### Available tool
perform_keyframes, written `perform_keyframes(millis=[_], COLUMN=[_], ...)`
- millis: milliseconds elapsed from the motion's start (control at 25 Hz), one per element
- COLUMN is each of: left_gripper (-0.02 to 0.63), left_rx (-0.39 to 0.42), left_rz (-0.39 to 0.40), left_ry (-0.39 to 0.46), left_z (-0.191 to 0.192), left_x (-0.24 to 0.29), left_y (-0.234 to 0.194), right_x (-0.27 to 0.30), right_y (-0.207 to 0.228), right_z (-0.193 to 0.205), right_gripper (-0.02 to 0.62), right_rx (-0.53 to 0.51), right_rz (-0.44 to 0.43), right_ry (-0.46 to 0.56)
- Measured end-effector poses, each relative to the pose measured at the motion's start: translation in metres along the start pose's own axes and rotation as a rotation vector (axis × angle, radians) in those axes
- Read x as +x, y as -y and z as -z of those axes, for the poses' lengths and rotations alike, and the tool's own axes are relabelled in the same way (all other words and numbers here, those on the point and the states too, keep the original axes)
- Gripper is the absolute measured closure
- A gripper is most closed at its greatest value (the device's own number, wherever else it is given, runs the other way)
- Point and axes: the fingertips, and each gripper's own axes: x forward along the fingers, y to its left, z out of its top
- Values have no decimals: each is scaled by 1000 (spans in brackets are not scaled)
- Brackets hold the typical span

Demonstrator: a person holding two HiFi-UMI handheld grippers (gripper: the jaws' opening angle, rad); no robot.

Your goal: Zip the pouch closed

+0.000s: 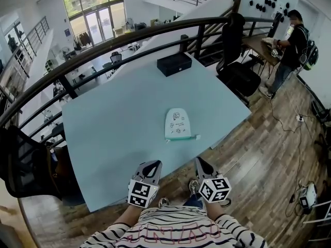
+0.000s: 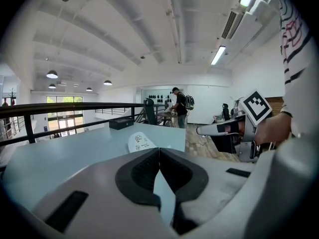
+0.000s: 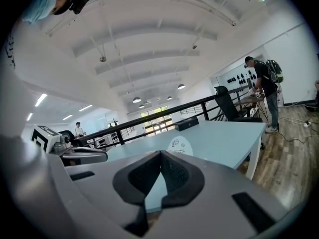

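Head view shows the pale green pouch (image 1: 178, 124) lying flat on the light blue table (image 1: 119, 133), toward the near edge and right of the middle, its straight end turned to that edge. Side by side just off the near edge, well apart from the pouch, hang the left gripper (image 1: 150, 165) and the right gripper (image 1: 202, 164). Each has its jaws pressed together with nothing between them. A black box (image 1: 174, 64) sits by the far edge.

A small white pouch (image 1: 177, 123) with mint trim and doodle prints lies flat mid-table, its straight edge nearest.
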Motion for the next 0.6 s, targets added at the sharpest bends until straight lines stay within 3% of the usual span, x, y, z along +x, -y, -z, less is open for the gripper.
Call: perform_keyframes(millis=[600], left_gripper=[581], left_rx=[-3], left_rz=[12], left_ry=[2], left_z=[-1], left_x=[3], left_y=[1], right_x=[1], right_y=[2], right_z=[2], right_gripper=[568], right_rx=[1], right_rz=[23], right_ry=[-14])
